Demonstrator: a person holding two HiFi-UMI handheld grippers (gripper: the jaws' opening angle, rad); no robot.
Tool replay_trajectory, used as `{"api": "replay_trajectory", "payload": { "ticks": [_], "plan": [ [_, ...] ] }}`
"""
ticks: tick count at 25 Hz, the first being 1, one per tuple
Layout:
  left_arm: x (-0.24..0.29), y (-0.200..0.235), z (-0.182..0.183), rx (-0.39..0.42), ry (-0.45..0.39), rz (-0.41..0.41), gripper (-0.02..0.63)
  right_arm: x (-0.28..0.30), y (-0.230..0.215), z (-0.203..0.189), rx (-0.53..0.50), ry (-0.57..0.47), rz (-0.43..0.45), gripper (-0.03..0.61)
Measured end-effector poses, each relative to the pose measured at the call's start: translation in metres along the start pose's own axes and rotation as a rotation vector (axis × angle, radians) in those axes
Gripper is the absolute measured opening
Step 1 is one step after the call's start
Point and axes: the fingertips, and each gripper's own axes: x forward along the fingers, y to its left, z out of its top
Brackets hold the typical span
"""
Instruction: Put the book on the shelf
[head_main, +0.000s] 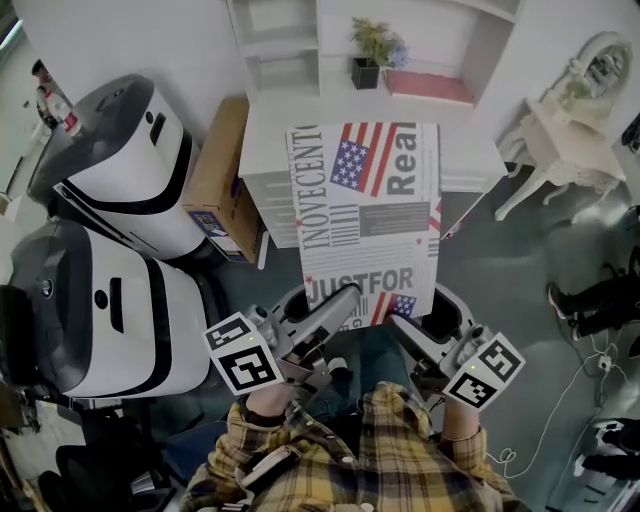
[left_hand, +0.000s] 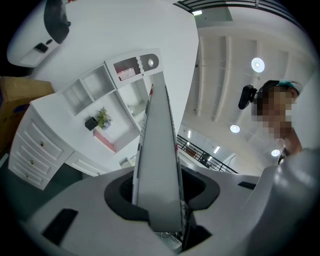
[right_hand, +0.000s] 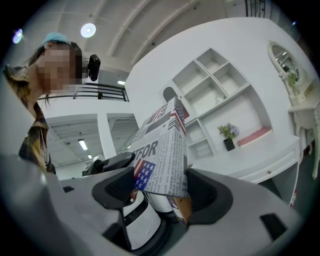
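Observation:
A large book (head_main: 365, 215) with a newspaper-print cover and American flags is held out flat in front of me, its far end reaching over the white desk top (head_main: 270, 130). My left gripper (head_main: 345, 300) grips its near left corner, and my right gripper (head_main: 425, 325) its near right corner. In the left gripper view the book (left_hand: 157, 150) runs edge-on between the pads of the left gripper (left_hand: 159, 192). In the right gripper view its flag corner (right_hand: 162, 155) sits between the jaws of the right gripper (right_hand: 160, 187). The white shelf unit (head_main: 300, 50) stands beyond the desk.
A potted plant (head_main: 366, 60) and a pink flat box (head_main: 430, 87) sit in the shelf's lower bay. A cardboard box (head_main: 220, 180) and two white-and-black machines (head_main: 120, 160) stand at the left. A white dressing table (head_main: 570, 130) is at the right, with cables (head_main: 590, 370) on the floor.

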Motion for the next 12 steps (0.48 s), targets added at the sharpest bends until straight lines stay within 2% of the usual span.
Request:
{"api": "replay_trajectory", "payload": {
  "ticks": [5,12],
  "plan": [
    [0.0069,0.0047,0.0044,0.005,-0.021,0.034,0.164,0.006,-0.0096,0.0045,0.01,0.01,0.034,0.316],
    [0.0063,0.0023,0.0044,0.02,-0.034,0.032,0.166,0.0055,-0.0092,0.0055,-0.004,0.008,0.044,0.317]
  ]
}}
